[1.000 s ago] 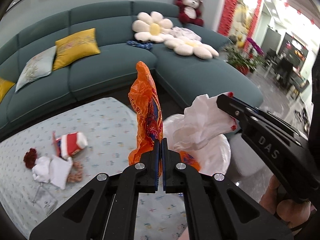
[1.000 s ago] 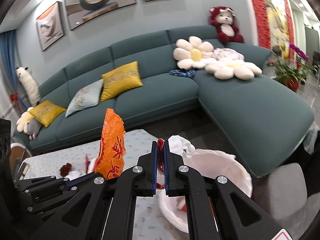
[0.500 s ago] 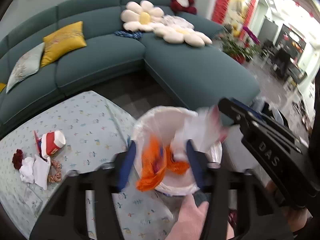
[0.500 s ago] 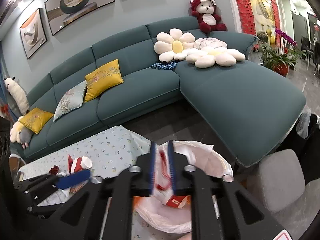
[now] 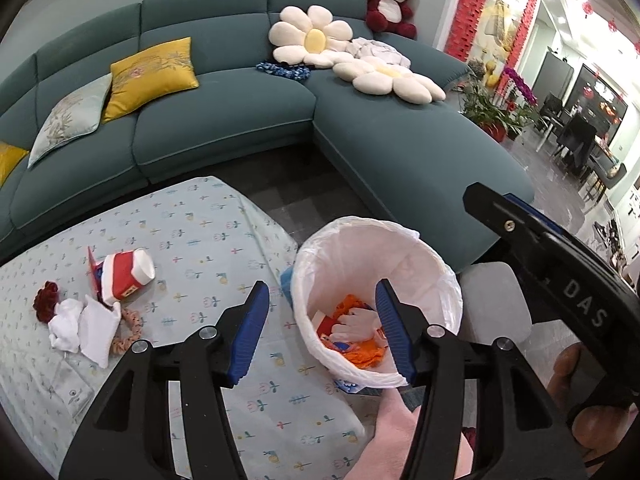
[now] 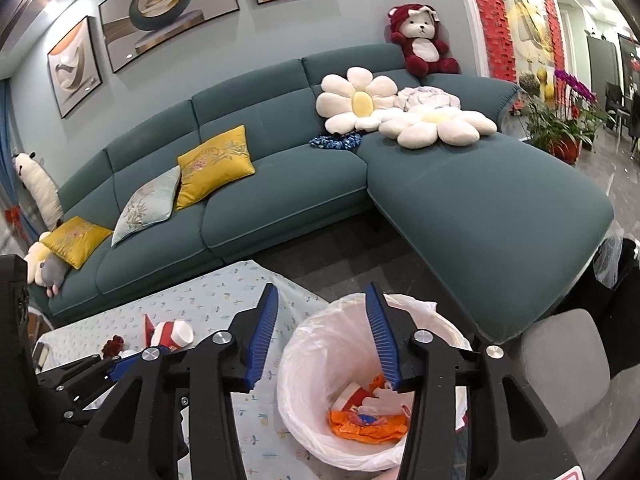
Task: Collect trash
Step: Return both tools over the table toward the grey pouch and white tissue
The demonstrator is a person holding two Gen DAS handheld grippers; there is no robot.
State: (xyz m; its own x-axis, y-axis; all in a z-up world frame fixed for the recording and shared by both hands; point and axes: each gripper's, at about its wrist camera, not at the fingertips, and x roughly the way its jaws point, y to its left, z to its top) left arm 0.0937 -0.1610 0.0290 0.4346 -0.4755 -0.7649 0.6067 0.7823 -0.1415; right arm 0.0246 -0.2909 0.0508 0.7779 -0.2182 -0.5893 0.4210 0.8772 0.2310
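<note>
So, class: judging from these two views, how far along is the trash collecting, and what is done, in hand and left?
Done: an orange wrapper and white scraps lie in the lined bin. In hand: nothing; the left gripper and right gripper are both open above the bin. Left: a red-and-white carton, crumpled tissues and a dark red scrap sit on the table.

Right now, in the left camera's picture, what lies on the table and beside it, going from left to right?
Dark red pom-pom → white tissues → red and white carton → white-lined bin holding orange wrappers → grey stool.
</note>
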